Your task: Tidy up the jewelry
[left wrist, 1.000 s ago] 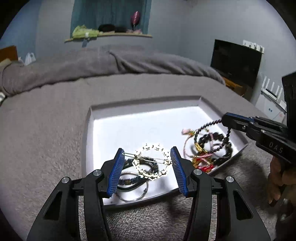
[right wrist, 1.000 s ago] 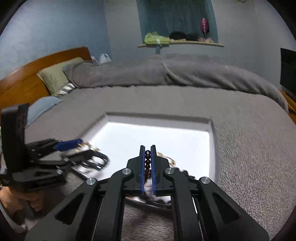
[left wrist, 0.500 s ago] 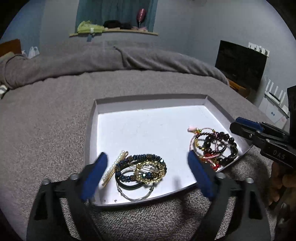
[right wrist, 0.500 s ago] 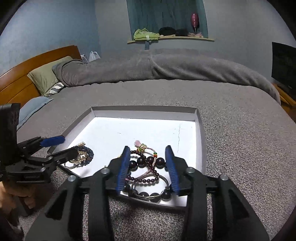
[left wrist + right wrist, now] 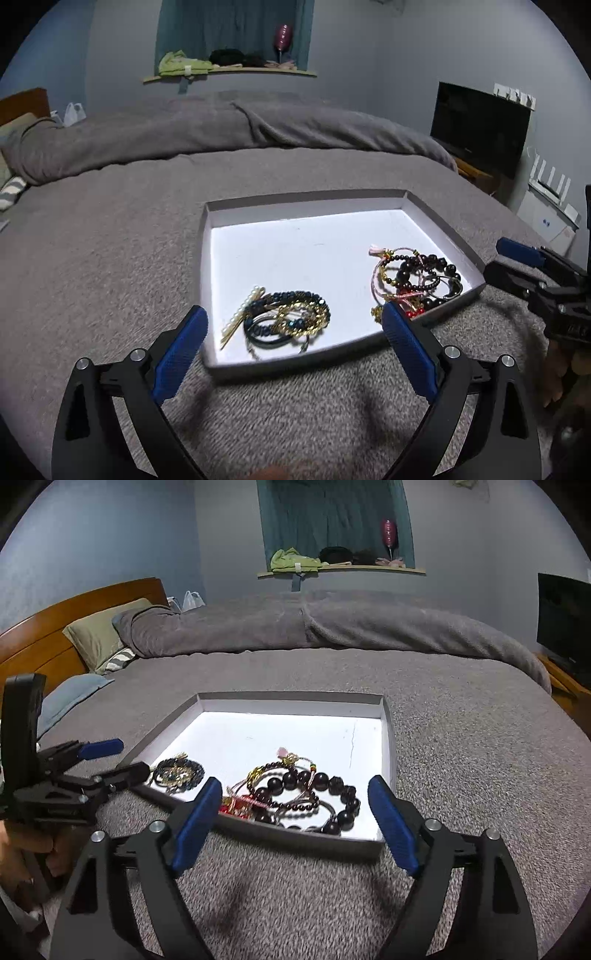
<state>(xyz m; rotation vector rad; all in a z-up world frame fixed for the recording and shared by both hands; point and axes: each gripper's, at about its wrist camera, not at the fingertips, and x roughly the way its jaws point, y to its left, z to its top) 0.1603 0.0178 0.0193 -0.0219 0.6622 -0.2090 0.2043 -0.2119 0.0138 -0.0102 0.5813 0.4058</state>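
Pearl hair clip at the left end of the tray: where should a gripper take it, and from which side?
Grip the pearl hair clip across its narrow width, near the upper end that sticks clear of the blue and gold bracelets. Come from above with the left gripper, which is open and nearest. The clip lies flat on the tray, long and thin; its lower end sits close against the bracelets.

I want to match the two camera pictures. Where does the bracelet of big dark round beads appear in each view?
Left wrist view: the dark bead bracelet lies at right of centre, in the tray's near right corner, above the right blue pad.
Right wrist view: the same bracelet lies low at centre, between the two blue pads.
Shared landmark: the shallow white tray on the grey bed cover.
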